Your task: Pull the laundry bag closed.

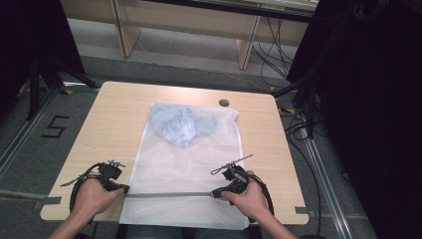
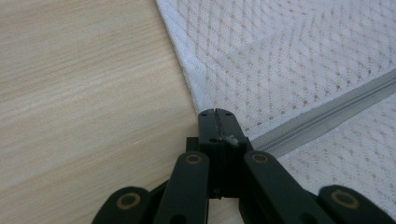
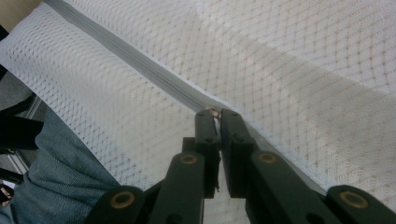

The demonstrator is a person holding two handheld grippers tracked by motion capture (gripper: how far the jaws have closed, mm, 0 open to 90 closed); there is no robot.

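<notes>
A white mesh bag (image 1: 185,164) lies flat on the wooden table (image 1: 112,119), its near edge hanging over the front. A light blue garment (image 1: 180,125) sits inside at the far end. A grey zipper (image 1: 169,194) runs across the bag near the front. My left gripper (image 1: 124,189) is shut on the bag's left edge at the zipper's end, seen close in the left gripper view (image 2: 215,113) beside the zipper (image 2: 322,116). My right gripper (image 1: 215,193) is shut on the small metal zipper pull (image 3: 214,111), and the zipper (image 3: 130,56) runs away from its jaws.
A round cable hole (image 1: 224,103) sits near the table's far edge. Bare wood lies left and right of the bag. Black stands and cables crowd the floor at the right (image 1: 303,124). The person's denim-clad leg (image 3: 56,182) shows below the bag's hanging edge.
</notes>
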